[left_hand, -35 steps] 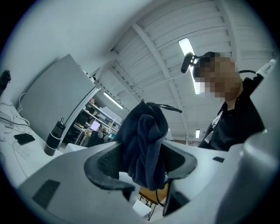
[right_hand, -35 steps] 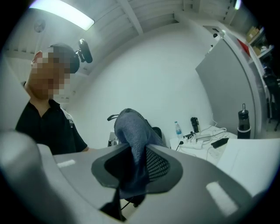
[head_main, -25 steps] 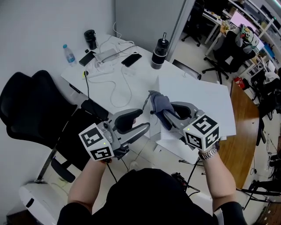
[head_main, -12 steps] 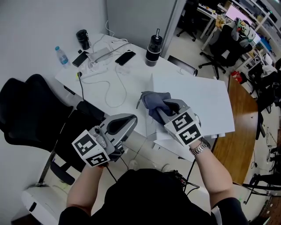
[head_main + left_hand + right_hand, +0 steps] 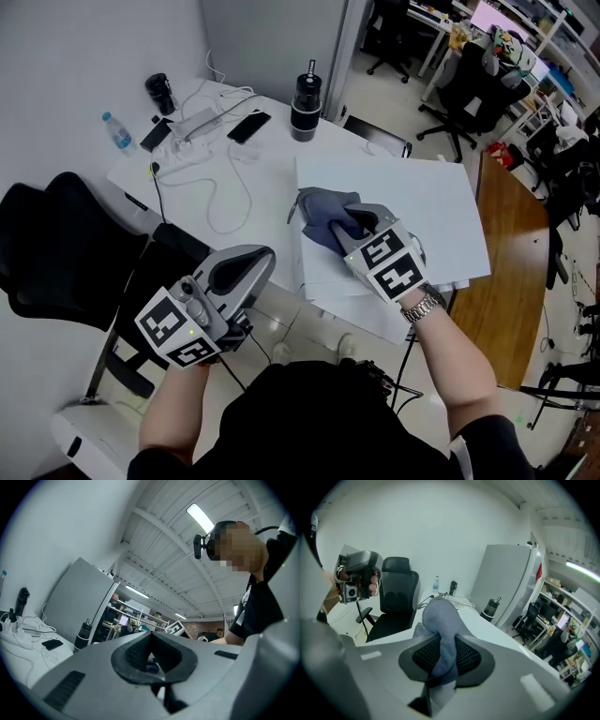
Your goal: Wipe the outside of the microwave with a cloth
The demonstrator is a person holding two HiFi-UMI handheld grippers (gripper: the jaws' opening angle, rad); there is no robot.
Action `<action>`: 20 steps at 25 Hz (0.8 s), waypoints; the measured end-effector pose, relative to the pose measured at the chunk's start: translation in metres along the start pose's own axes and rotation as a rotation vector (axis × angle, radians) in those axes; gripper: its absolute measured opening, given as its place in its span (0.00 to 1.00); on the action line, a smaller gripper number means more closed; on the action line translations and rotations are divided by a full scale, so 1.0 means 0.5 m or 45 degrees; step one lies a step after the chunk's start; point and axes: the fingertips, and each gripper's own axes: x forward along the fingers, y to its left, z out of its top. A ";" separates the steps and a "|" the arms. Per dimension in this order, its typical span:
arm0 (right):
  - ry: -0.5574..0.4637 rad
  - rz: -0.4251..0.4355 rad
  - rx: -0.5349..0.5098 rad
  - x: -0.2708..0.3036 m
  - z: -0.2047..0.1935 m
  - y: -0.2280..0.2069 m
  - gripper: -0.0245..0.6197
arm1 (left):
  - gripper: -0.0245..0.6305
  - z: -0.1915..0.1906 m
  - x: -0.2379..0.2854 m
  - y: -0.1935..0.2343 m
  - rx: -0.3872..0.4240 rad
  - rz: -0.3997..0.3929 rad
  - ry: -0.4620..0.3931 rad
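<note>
Your right hand-held gripper (image 5: 349,223), in the head view, is clamped on a grey-blue cloth (image 5: 323,208) lying on the top of the white microwave (image 5: 422,202), near its left edge. Your left hand-held gripper (image 5: 261,258) is held off the near edge of the desk (image 5: 234,178), apart from the cloth.

In the left gripper view, the jaws meet with nothing between them.

In the right gripper view, the cloth is pinched between the pads and bunches up beyond them.

Soft, napped grey-blue cloth (image 5: 323,214) against the smooth, matt white microwave (image 5: 412,216) top. Black cross-ribbed pads (image 5: 466,656) in the matt grey plastic right gripper (image 5: 440,653). Smooth white desk (image 5: 262,187), clear plastic bottle (image 5: 114,131) at its far left corner. Glossy wooden floor (image 5: 511,281).
</note>
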 end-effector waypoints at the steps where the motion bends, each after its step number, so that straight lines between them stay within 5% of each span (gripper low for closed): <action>1: 0.002 -0.005 0.008 -0.007 -0.009 -0.014 0.16 | 0.04 0.003 0.008 -0.007 0.007 0.001 -0.001; 20: 0.006 -0.052 0.057 -0.163 -0.216 -0.244 0.16 | 0.04 -0.042 0.211 -0.172 0.096 0.092 0.042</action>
